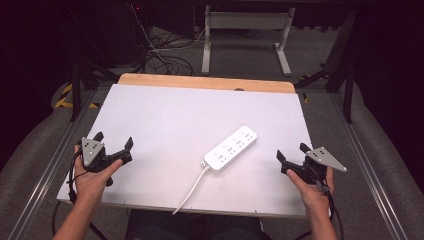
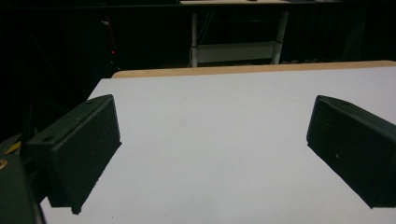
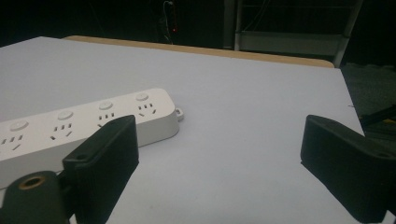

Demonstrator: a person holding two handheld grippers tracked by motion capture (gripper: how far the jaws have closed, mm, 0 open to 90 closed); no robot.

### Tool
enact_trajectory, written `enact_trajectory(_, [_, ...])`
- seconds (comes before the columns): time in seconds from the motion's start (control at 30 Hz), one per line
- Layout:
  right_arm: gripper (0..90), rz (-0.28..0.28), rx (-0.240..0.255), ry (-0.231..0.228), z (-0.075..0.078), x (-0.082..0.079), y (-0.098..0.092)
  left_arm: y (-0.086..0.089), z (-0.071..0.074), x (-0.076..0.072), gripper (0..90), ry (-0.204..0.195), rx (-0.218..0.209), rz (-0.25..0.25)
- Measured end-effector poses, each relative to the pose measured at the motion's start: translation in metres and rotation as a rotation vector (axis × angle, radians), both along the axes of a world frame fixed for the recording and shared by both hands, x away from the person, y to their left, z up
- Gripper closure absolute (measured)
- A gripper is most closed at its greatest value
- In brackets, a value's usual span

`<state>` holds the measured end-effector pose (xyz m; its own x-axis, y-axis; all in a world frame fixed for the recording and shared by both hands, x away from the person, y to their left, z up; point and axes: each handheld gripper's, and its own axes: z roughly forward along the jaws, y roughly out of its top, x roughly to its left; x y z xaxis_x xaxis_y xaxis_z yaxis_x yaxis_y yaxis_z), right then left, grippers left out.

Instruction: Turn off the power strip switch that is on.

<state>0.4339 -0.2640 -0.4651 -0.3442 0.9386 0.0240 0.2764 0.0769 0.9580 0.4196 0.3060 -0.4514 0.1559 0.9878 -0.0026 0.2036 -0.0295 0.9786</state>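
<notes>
White table (image 1: 165, 115): power strip (image 1: 230, 149) centre; both grippers' fingers wide apart, empty.

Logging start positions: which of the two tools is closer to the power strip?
The right tool. The power strip lies right of the table's centre, its body beside that tool's jaw in the right gripper view; the left tool sits farther off.

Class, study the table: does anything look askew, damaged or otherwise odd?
Nothing damaged or spilled. The white plastic power strip merely lies diagonally on the white tabletop, its white cord trailing off the near edge, unplugged at every socket.
</notes>
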Motion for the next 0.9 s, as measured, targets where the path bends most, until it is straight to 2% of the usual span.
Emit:
enact_trajectory(0.13, [12.5, 0.007, 0.002, -0.004, 0.0005, -0.0012, -0.0006, -0.0012, 0.0011, -0.0007, 3.5, -0.008, -0.001, -0.004])
enact_trajectory(0.23, [16.2, 0.01, 0.007, -0.002, 0.0007, -0.002, -0.0019, -0.0026, 0.0012, 0.0001, 3.5, -0.007, 0.011, -0.011])
enact_trajectory(0.37, [18.9, 0.018, 0.009, -0.004, 0.0014, -0.0033, -0.0025, -0.0021, 0.0025, -0.0011, 3.6, -0.014, 0.004, -0.012])
enact_trajectory(0.57, [19.2, 0.022, 0.006, -0.005, 0.0019, -0.0028, -0.0014, -0.001, 0.0028, -0.0007, 4.1, -0.02, 0.002, -0.008])
enact_trajectory(0.77, [26.1, 0.035, 0.001, -0.011, 0.0024, -0.0027, 0.0, -0.0023, 0.0033, -0.0025, 4.3, -0.023, 0.01, -0.014])
enact_trajectory(0.8, [43.4, 0.041, 0.008, -0.003, 0.0031, -0.0023, 0.0003, -0.0025, 0.0033, -0.0025, 4.4, -0.025, 0.011, -0.014])
enact_trajectory(0.83, [50.5, 0.053, 0.018, 0.006, 0.0039, -0.0018, 0.0001, -0.0021, 0.0035, -0.0029, 4.5, -0.026, 0.015, -0.011])
enact_trajectory(0.87, [50.5, 0.053, 0.018, 0.006, 0.0039, -0.0018, 0.0001, -0.0021, 0.0035, -0.0029, 4.7, -0.026, 0.015, -0.011])
enact_trajectory(0.9, [66.9, 0.063, 0.018, 0.0, 0.0063, -0.0013, -0.0005, -0.0003, 0.004, -0.0033, 4.8, -0.028, 0.012, -0.003])
